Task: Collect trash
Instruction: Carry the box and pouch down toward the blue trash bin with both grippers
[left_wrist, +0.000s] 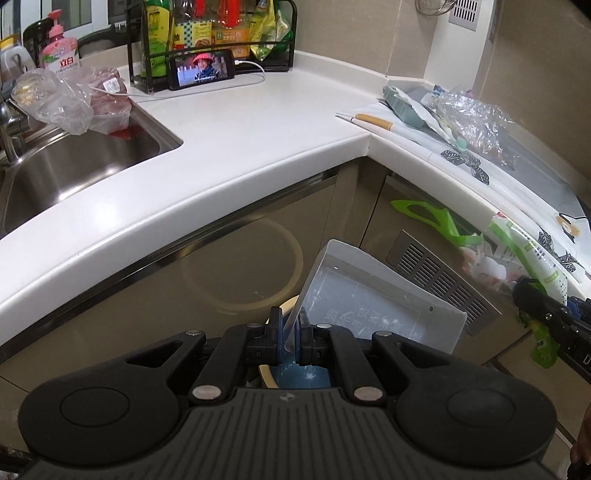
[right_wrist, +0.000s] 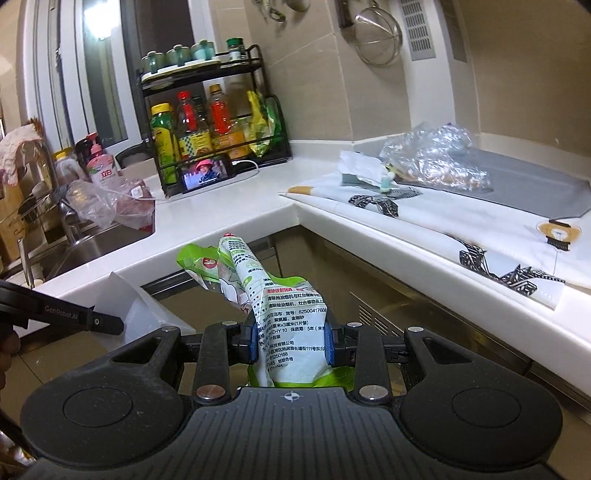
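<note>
With the left claw (left_wrist: 290, 334) clenched on the white lid's (left_wrist: 373, 295) rim and the right claw (right_wrist: 291, 341) grasping the wrapper (right_wrist: 284, 314) below the bench (right_wrist: 229, 206), carry it over the bin before releasing.

Brightness: even indoor light in both my views, neither dim nor harsh.
Source: the window (right_wrist: 99, 74) at upper left glows pale, with one small bright spot on the pane.
Glare: soft sheen along my white countertop (left_wrist: 236, 147) edge; bright streaks inside the steel sink (left_wrist: 81, 162); the cabinet door (left_wrist: 207, 280) below mirrors a pale ring.
Shadows: faint and soft under the counter overhang.
Distortion: strong fisheye; counter edges bow into curves, dark vignette at the top right corners.
Focus: mid-scene sharp; print on the wrapper (right_wrist: 284, 317) between my right fingers legible.
Blur: slight smear on the wrapper at the left view's right edge.
</note>
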